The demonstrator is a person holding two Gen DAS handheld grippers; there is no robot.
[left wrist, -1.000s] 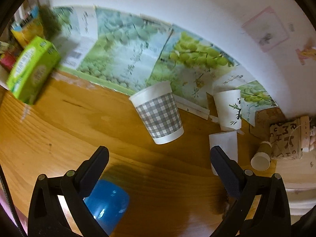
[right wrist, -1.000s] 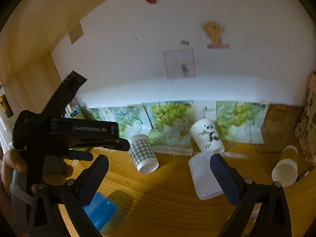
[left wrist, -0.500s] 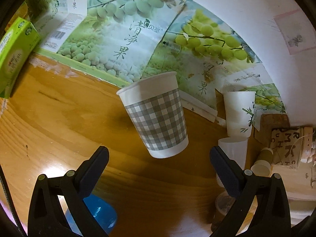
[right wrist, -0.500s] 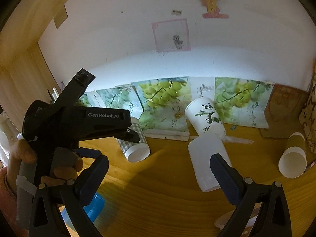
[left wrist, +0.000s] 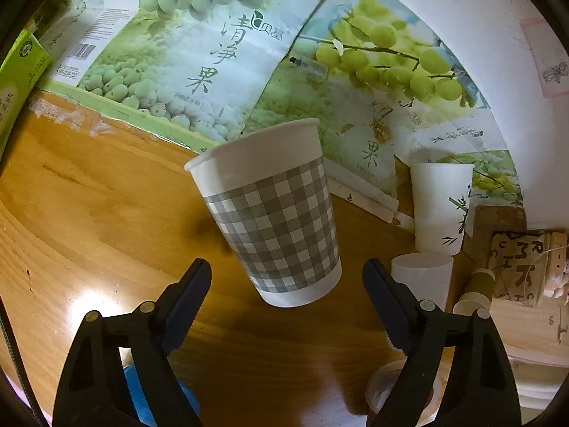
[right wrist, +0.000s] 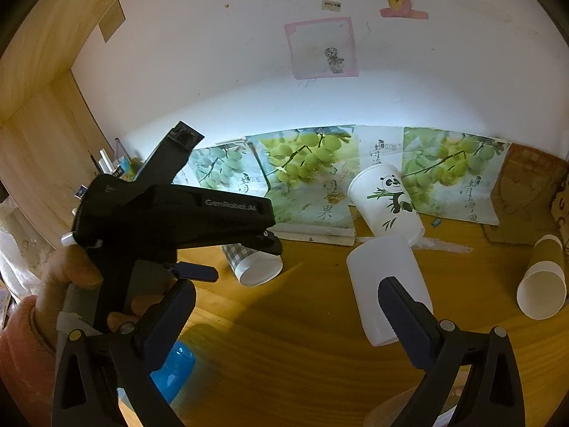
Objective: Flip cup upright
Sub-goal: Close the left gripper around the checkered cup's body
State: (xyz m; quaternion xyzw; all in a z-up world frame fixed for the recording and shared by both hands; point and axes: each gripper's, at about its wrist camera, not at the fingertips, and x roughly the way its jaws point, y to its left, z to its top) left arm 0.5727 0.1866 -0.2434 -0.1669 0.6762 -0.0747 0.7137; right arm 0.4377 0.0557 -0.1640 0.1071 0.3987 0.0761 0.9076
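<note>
A grey-checked paper cup [left wrist: 274,213] stands upside down on the wooden table [left wrist: 89,213], wide rim down at the far side and base toward me. My left gripper [left wrist: 286,277] is open with its fingers on either side of the cup's base, not touching. In the right wrist view the left gripper [right wrist: 263,240] hovers over the same cup [right wrist: 254,268]. My right gripper [right wrist: 286,306] is open and empty above the table, its right finger in front of a plain white cup [right wrist: 384,281].
A panda cup [right wrist: 386,201] and a brown cup [right wrist: 542,284] lie on the table. A blue cup [right wrist: 174,368] sits near the front left. Grape-print cartons [left wrist: 220,53] line the back wall. A green box [left wrist: 17,78] stands at left.
My left gripper has moved forward and down to the checked cup, so its fingers now flank the base. The right gripper has drifted slightly closer to the white cup.
</note>
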